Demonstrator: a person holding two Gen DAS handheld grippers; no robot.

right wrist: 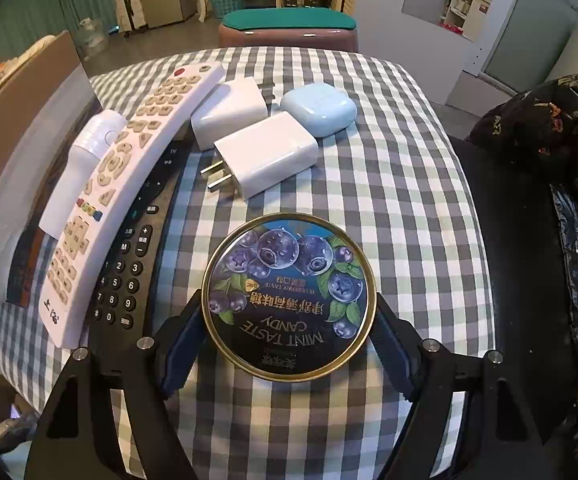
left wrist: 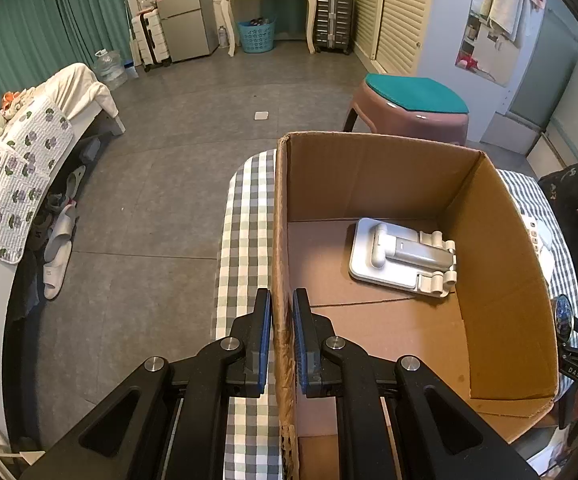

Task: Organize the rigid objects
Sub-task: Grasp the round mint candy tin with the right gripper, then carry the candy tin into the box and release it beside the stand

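Note:
My left gripper [left wrist: 281, 304] is shut on the left wall of an open cardboard box [left wrist: 501, 256], one finger outside and one inside. A folded white phone stand [left wrist: 401, 258] lies on the box floor. My right gripper [right wrist: 289, 304] is shut on a round blueberry mint candy tin [right wrist: 289, 298] and holds it over the checked tablecloth [right wrist: 409, 208]. Beyond the tin lie two white chargers [right wrist: 267, 160] [right wrist: 229, 114], a light blue earbud case [right wrist: 319, 108], a white remote [right wrist: 129, 184], a black remote [right wrist: 133, 264] and a small white device [right wrist: 77, 168].
The cardboard box's outer side [right wrist: 17, 128] stands at the left of the right wrist view. A pink stool with a green cushion [left wrist: 413, 106] stands beyond the table. A dark patterned bag [right wrist: 549, 128] sits at the right. A bed [left wrist: 21, 184] and slippers [left wrist: 57, 256] are at the left.

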